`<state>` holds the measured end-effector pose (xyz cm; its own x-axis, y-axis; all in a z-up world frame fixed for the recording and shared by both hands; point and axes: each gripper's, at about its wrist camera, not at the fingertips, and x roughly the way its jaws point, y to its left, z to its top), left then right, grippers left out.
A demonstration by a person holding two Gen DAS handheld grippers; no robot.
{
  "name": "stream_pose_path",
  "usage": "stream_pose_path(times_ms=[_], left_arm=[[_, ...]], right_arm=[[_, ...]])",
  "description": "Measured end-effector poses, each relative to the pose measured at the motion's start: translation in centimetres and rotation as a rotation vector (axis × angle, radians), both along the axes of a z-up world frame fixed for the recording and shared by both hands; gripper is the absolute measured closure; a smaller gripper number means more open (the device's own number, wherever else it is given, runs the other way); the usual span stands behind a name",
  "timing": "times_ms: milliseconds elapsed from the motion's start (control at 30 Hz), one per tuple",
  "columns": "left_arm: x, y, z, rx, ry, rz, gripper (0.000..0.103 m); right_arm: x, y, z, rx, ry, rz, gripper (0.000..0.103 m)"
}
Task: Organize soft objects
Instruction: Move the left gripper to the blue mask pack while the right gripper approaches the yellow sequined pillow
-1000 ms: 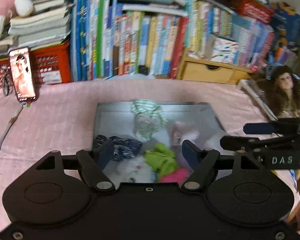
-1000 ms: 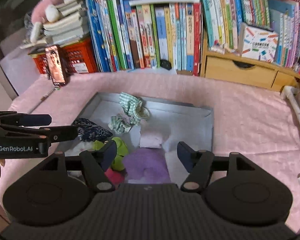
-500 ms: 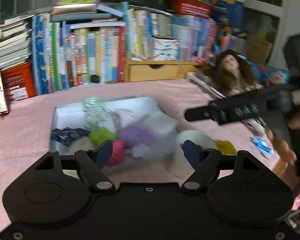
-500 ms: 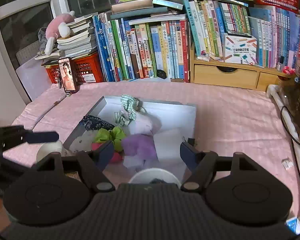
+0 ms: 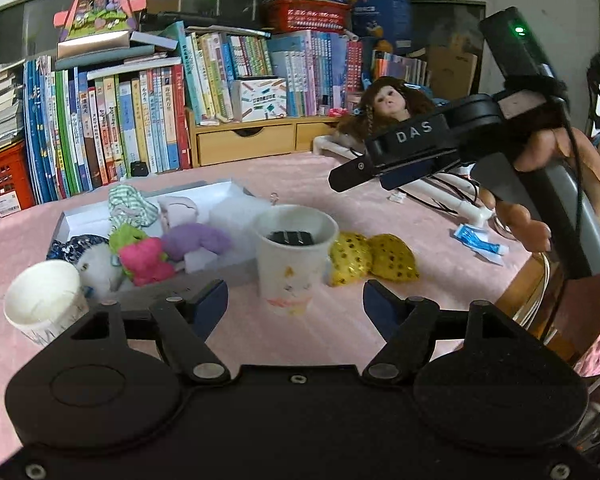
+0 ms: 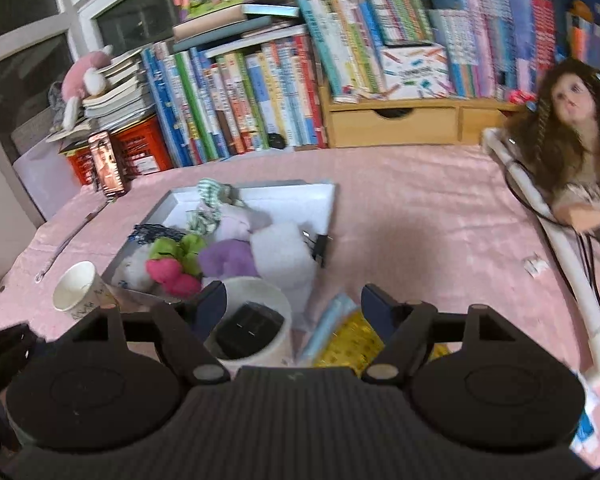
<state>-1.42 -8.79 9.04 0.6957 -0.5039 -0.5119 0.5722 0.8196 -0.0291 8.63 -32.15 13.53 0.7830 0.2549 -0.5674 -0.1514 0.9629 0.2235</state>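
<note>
**Both jaws apart and empty above the bench; soft toys in the white tray**

Left gripper: jaws apart, just been closing a little, nothing between the pads. Paper cup stands upright just beyond them, a black clip inside it. Two yellow spotted pouches lie at the cup's 3 o'clock, touching each other.

Right gripper: jaws apart, just been opening, holding nothing. Below the gap, the same cup sits toward the left finger; the yellow pouches toward the right finger.

Outward: white tray on the pink bench cover at 11 o'clock from the cup. Soft toys piled in it: pink, green, purple, white plush, striped cloth. Second, empty paper cup tilted at the tray's near-left corner. Doll at 2 o'clock, books along the back.
</note>
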Motion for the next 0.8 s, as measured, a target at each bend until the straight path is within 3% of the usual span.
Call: stream_pose_path(times_ms=[67, 133, 300, 567, 800], left_arm=[[-1.2, -0.9, -0.9, 0.014, -0.023, 0.006, 0.042], [-2.2, -2.0, -1.8, 0.037, -0.046, 0.007, 0.059], [-3.8, -5.0, -3.8, 0.078, -0.119, 0.01, 0.073], [-2.5, -8.3, -5.8, -0.032, -0.21, 0.158, 0.084], [-0.8, -11.8, -7.6, -0.031, -0.255, 0.225, 0.089]], right_arm=[[-0.3, -0.9, -0.8, 0.016, 0.007, -0.025, 0.02], [-0.7, -1.9, -1.6, 0.042, 0.015, -0.052, 0.02], [-1.5, -4.2, -3.7, 0.087, 0.045, -0.104, 0.02], [-2.0, -6.8, -6.5, 0.158, 0.084, -0.153, 0.02], [-1.8, -7.5, -7.6, 0.206, 0.107, -0.157, 0.024]])
